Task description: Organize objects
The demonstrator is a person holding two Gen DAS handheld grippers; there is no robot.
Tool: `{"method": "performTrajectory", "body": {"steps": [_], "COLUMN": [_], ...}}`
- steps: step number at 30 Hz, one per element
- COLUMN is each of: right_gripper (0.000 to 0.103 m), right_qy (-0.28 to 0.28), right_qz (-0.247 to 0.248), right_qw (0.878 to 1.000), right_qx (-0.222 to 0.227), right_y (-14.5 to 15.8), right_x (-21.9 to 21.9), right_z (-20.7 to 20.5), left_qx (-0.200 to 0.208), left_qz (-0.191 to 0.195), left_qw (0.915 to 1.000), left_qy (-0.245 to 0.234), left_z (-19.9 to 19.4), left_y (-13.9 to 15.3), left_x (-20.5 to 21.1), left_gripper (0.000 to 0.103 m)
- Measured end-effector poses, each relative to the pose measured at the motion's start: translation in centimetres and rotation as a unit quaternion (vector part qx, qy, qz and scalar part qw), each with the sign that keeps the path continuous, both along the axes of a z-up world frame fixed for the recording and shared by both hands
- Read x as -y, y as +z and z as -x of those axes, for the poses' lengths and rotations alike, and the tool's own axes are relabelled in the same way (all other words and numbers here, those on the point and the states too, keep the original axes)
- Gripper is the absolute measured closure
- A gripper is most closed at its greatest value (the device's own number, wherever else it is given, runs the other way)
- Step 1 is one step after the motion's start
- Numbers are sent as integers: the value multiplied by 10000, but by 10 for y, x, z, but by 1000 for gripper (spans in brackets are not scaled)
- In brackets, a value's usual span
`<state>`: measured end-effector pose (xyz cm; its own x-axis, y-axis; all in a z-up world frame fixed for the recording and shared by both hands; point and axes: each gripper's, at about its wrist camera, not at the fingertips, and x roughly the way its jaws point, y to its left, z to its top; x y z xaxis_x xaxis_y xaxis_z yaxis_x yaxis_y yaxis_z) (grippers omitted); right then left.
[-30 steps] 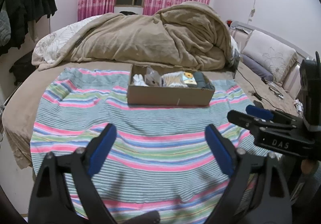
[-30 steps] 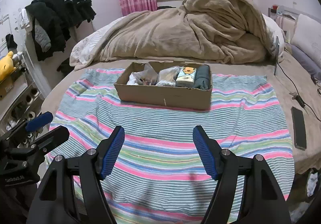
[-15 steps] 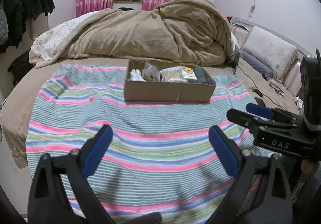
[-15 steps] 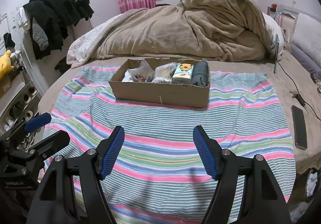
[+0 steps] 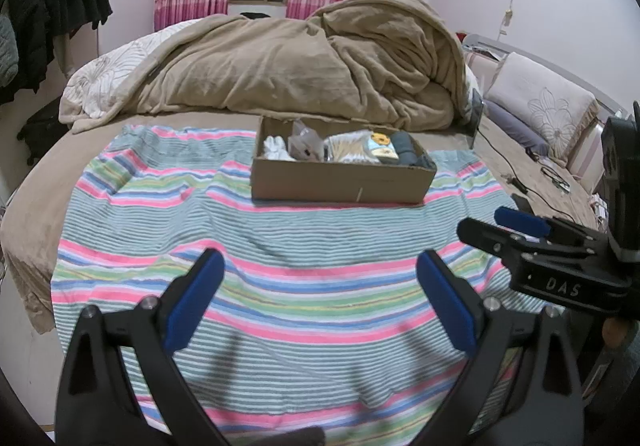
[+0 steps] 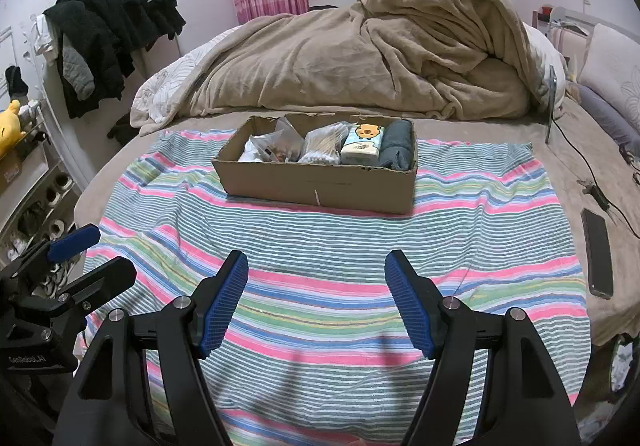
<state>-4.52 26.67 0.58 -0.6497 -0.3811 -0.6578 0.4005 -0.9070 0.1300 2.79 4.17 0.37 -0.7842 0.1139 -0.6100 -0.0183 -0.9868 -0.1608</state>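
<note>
Bedroom scene, round bed (image 6: 560, 150) with a striped sheet (image 6: 320, 246) spread over the near half and a tan blanket (image 6: 360, 66) heaped at the far side. Cardboard box (image 6: 316, 186) is sitting on the far part of the sheet, holding a row of items: white cloth (image 5: 276, 148) at the left, clear bag (image 6: 280, 146), bundle of sticks (image 6: 324, 142), tissue pack (image 6: 362, 146), grey rolled towel (image 6: 396, 148) at the right. Nothing loose is lying on the sheet.

Left gripper (image 5: 320, 306) is hovering over the near sheet, fingers spread wide, holding nothing. Right gripper (image 6: 316, 302) is doing the same just beside it, also spread and empty. Both are sitting well apart from the box.

Judging the step: box looks packed already, so this is likely either a start or a finish pose. If reaching in next, going straight toward one item, coming from above, and keeping the fingers clear of the near wall should be working best. Soft bedding may be letting the box tip under pressure. Phone (image 6: 598, 258) is lying at the right edge, off the sheet.
</note>
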Motion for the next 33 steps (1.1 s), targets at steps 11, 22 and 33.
{"method": "performTrajectory", "body": {"steps": [11, 22, 33], "right_gripper": [29, 29, 29], "right_qy": [-11, 8, 9], "right_qz": [-20, -10, -41], "right_qw": [10000, 9999, 9999], "right_qx": [65, 106, 165], "right_y": [-5, -8, -13], "right_x": [0, 5, 6], "right_z": [5, 10, 15], "left_qx": [48, 139, 205], "left_qz": [-112, -151, -152], "left_qw": [9999, 9998, 9996], "left_qy": [53, 44, -81], "left_z": [7, 15, 23], "left_y": [-4, -11, -19], "left_x": [5, 5, 2], "left_gripper": [5, 5, 5]}}
